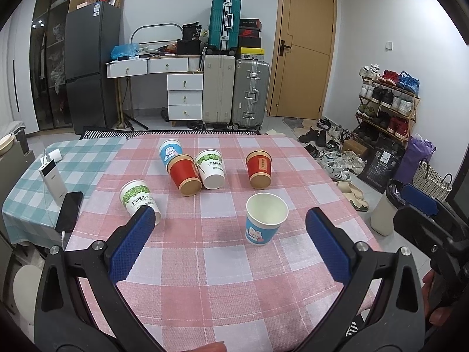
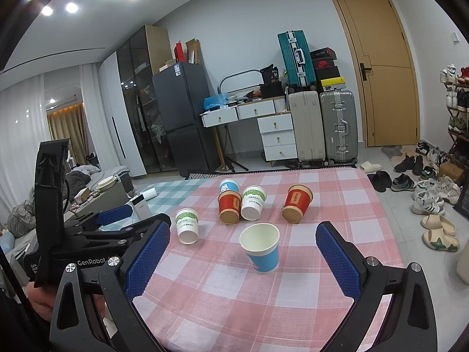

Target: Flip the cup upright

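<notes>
A blue rabbit-print paper cup [image 1: 265, 218] [image 2: 261, 248] stands upright, mouth up, on the pink checked tablecloth [image 1: 219, 278]. Several other paper cups stand upside down behind it: a green-and-white cup [image 1: 139, 201] [image 2: 187, 224] at left, a blue cup [image 1: 170, 151], a red cup [image 1: 184, 174], a second green-and-white cup [image 1: 211, 168] and a lone red cup [image 1: 258, 168] [image 2: 296, 203]. My left gripper [image 1: 231, 226] is open and empty, short of the upright cup. My right gripper [image 2: 243, 242] is open and empty, its blue pads either side of that cup and nearer the camera.
A power bank [image 1: 52, 180] and a black phone [image 1: 69, 211] lie on the teal checked cloth at left. The table's right edge drops to a floor with shoes and slippers [image 2: 439, 231]. The right gripper's body [image 1: 425, 220] shows at the right of the left wrist view.
</notes>
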